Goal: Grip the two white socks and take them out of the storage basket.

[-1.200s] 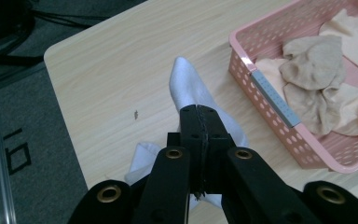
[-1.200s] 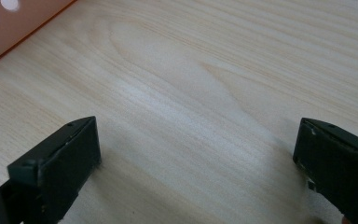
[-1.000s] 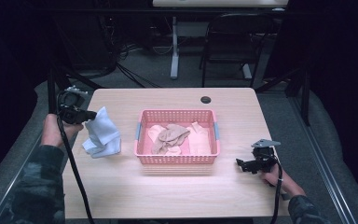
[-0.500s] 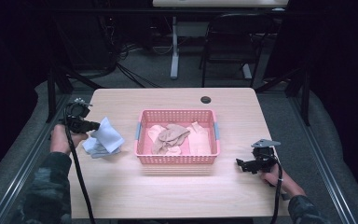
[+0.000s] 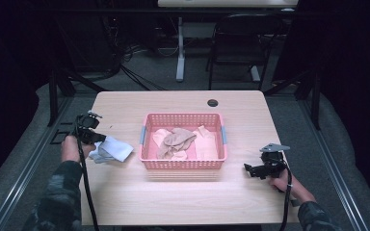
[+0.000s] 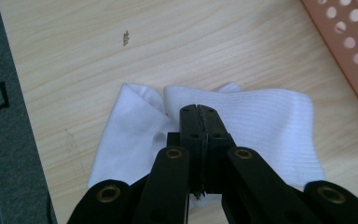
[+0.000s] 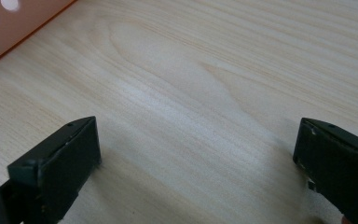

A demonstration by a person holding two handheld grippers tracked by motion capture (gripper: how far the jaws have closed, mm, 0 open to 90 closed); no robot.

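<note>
Left gripper [image 6: 198, 109]: black jaws pressed flat together, tips resting over the crumpled white ribbed-fabric sock [image 6: 261, 126]; cannot tell whether any fabric is pinched between them. Sock spread on the light wooden table [image 6: 214, 42] on both sides of the tips and beyond them, folded edge toward the far side. In the high view, same sock [image 5: 112, 150] just beside the left gripper [image 5: 96, 139], near the left end of the pink perforated plastic basket [image 5: 183, 163] but apart from it. Inside the basket: heap of beige and pale pink cloth items [image 5: 176, 140]. Right gripper [image 7: 196, 154]: jaws spread wide, bare wood between them, nothing grasped; corner of the basket at upper left. In the high view, right gripper [image 5: 250, 169] low over the table, right of the basket
</note>
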